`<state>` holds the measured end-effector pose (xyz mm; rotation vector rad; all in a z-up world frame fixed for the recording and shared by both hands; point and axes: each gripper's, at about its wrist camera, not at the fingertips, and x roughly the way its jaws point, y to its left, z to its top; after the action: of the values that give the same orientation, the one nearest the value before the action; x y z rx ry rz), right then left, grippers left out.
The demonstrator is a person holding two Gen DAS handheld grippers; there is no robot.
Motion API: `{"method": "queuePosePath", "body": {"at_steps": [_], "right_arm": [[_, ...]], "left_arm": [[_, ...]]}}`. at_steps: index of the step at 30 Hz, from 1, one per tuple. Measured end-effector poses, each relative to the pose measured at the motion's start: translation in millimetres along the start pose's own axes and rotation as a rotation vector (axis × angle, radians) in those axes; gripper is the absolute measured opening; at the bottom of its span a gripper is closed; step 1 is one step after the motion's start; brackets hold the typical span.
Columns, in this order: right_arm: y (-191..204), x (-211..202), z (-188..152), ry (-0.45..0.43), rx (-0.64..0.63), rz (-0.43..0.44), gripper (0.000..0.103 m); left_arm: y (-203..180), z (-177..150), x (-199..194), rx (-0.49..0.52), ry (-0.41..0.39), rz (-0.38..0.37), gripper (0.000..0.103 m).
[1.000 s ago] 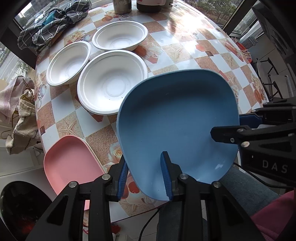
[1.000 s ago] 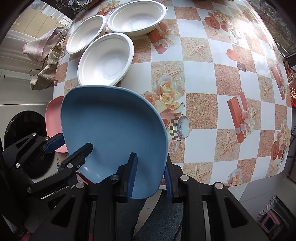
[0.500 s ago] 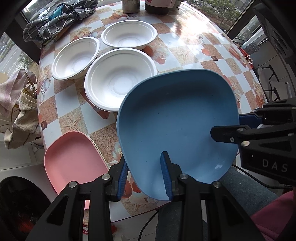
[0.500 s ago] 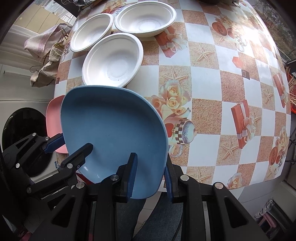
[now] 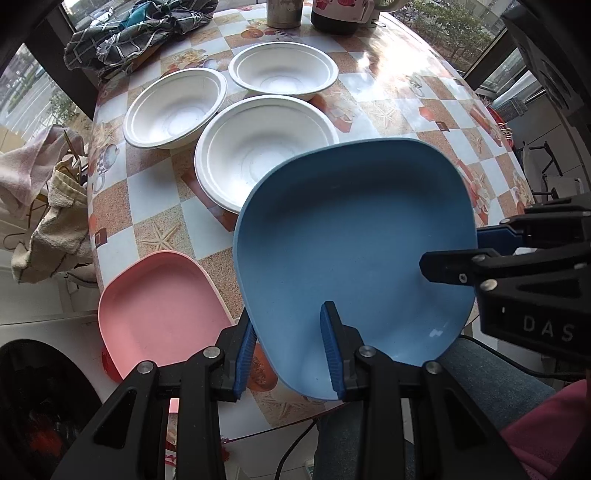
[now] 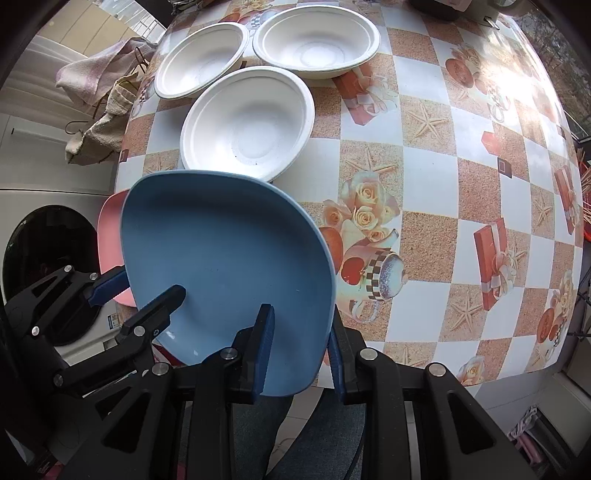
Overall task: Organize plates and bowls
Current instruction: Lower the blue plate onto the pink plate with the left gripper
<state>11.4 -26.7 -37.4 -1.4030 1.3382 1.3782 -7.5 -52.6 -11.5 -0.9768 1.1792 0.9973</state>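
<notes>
A blue plate (image 5: 351, 236) (image 6: 225, 251) hangs above the table's near edge, held by both grippers. My left gripper (image 5: 288, 345) is shut on its near-left rim, and my right gripper (image 6: 301, 343) is shut on its near-right rim. Each gripper shows in the other's view: the right one (image 5: 491, 254) and the left one (image 6: 144, 291). A pink plate (image 5: 159, 314) (image 6: 109, 243) lies on the table's left corner, partly under the blue plate in the right wrist view. Three white bowls sit beyond: a near one (image 5: 264, 147) (image 6: 247, 123), a left one (image 5: 175, 107) (image 6: 201, 59), a far one (image 5: 282, 70) (image 6: 316, 40).
The round table (image 6: 424, 158) has a checkered cloth with roses and starfish. A plaid cloth (image 5: 133, 33), a metal cup (image 5: 284, 13) and a dark jar (image 5: 338, 14) stand at the back. Towels (image 5: 40, 192) hang left. A washing machine door (image 6: 48, 266) and a person's legs (image 5: 491, 391) lie below.
Both grippers have carried the blue plate leftward along the table's edge. The bowls and the pink plate have drifted right in both views. The grips are unchanged.
</notes>
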Motion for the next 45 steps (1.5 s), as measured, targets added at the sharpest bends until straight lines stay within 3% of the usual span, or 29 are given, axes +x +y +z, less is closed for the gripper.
{"method": "queuePosePath", "body": {"at_steps": [23, 34, 45], "right_arm": [[54, 5, 19, 0.02, -0.162, -0.017, 0.03], [96, 6, 23, 0.019, -0.289, -0.014, 0.031], [145, 38, 16, 0.098, -0.405, 0.002, 0.03]], "left_arm": [[45, -19, -11, -0.143, -0.027, 0.021, 0.036], [77, -40, -23, -0.27, -0.054, 0.056, 0.036], [114, -73, -11, -0.4, 0.014, 0.088, 0.036]]}}
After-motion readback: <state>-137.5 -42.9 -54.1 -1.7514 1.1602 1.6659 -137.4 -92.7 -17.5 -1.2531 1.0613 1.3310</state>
